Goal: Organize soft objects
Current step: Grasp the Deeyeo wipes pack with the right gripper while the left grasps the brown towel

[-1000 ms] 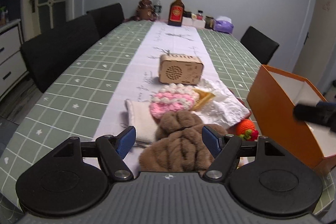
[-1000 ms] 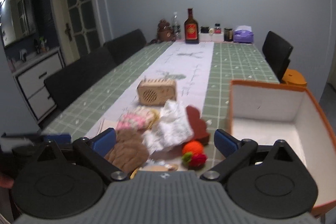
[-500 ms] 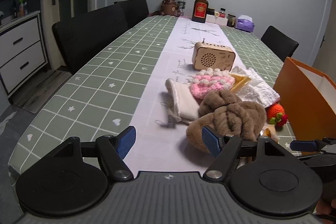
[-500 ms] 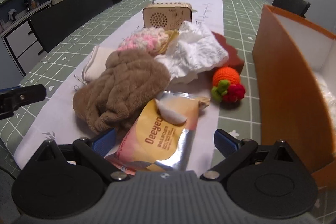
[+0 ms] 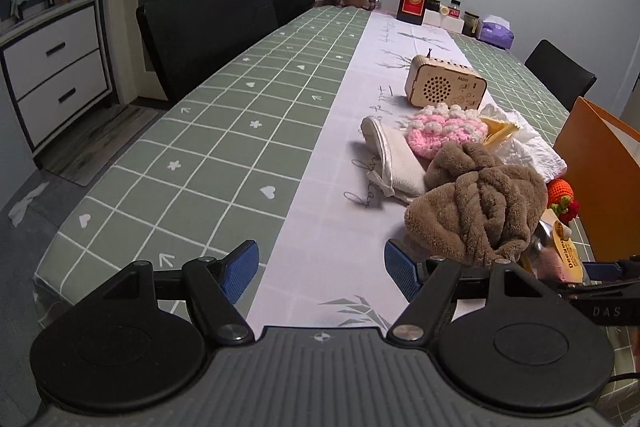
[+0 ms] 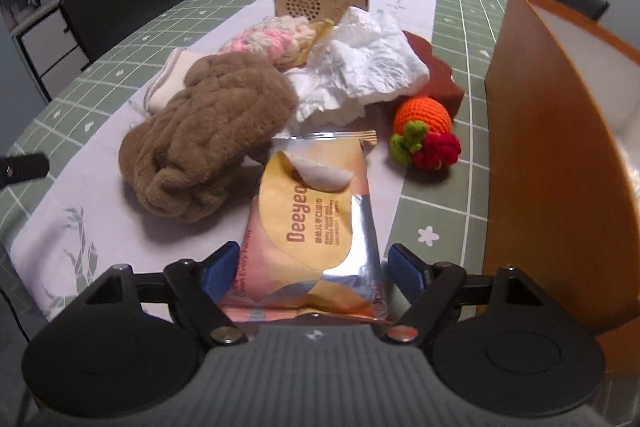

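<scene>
- Right gripper: its jaws are closing around the near end of a wipes pack; the pack lies between the blue pads, which have not visibly pressed on it yet, so it is not yet grasped.
- Left gripper: released and empty, poised over the white runner of the surface, just beside the brown towel.
- Progress, as a judgement: the task looks to be at an early stage. Most soft things remain heaped on the surface beside the orange box; something pale shows inside the box at its right edge, too little of it to identify.
- Left to sort: the brown towel, a pink-and-white crochet piece, a cream cloth pouch, a crumpled white cloth and a crocheted orange fruit with a green and red tuft.
- Textures: the towel is plush and twisted into a thick knot; the crochet work is bobbled; the white cloth is thin and creased; the pack is glossy foil, flat and pillow-shaped, with a flap label.
- Hard items nearby: a wooden radio with a round speaker grille, and a dark red block half under the white cloth.
</scene>
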Available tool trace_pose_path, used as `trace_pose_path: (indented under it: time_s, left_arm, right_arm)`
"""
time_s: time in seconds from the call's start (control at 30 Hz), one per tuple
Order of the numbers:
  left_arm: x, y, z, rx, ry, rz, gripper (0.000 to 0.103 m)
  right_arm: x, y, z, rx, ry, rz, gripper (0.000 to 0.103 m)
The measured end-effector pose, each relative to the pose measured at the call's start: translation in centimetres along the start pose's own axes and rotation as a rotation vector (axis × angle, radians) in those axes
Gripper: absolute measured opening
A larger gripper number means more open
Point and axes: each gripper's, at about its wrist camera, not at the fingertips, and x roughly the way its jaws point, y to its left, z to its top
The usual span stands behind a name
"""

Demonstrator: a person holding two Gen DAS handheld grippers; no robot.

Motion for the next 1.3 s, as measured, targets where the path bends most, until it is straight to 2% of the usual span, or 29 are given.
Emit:
trace_pose_path:
  time_s: [0.07,0.17,0.23,0.27,0.4,0.6,0.7,0.8,0.9,1.03,1.2,1.3]
  left_arm:
    - [-0.1,0.0,0.1,-0.002,0.001,0.003,0.084]
    - [-0.2,-0.3,0.2,0.009,-0.001,-0.005,0.084]
    - [-0.1,-0.8,0.3,0.025,0.0,-0.025,0.084]
    - [-0.1,-1.1,0.4,0.032,0.002,-0.037,0.084]
    - [0.7,-3.2,0.8,0.057,0.007,-0.102,0.085]
    - [2.0,-7.0,0.7,0.125,0.021,-0.271,0.087]
    - [2.8,-8.8,0.8,0.124,0.022,-0.304,0.087]
    - [3.6,-10.3,0.9,0.145,-0.02,-0.303,0.088]
    - [4.9,-11.1,1.1,0.162,-0.016,-0.255,0.089]
    - [6.2,-11.5,0.9,0.201,-0.015,-0.222,0.098]
    - [8.2,-10.6,0.4,0.134,0.014,-0.216,0.101]
    - [8.4,-10.6,0.0,0.138,-0.03,-0.202,0.101]
  right_arm:
    - [0.2,0.2,0.2,-0.007,-0.037,-0.023,0.08]
    - [0.4,1.1,0.4,-0.086,-0.095,-0.046,0.08]
    - [0.5,1.4,0.5,-0.107,-0.119,-0.046,0.077]
    - [0.5,1.4,0.5,-0.11,-0.123,-0.04,0.065]
    - [0.5,0.4,0.6,-0.036,-0.132,-0.03,0.052]
    - [0.0,-0.6,0.0,-0.054,-0.141,-0.087,0.05]
    - [-0.1,-0.9,-0.5,-0.048,-0.147,-0.086,0.051]
    - [-0.3,-1.2,-0.7,-0.046,-0.145,-0.082,0.051]
    - [-0.3,-1.3,-0.8,-0.048,-0.145,-0.078,0.052]
    - [-0.4,-1.2,-1.1,-0.057,-0.152,-0.076,0.053]
    - [-0.2,-1.2,-1.3,-0.063,-0.155,-0.074,0.054]
    - [-0.3,-1.2,-1.4,-0.067,-0.158,-0.074,0.055]
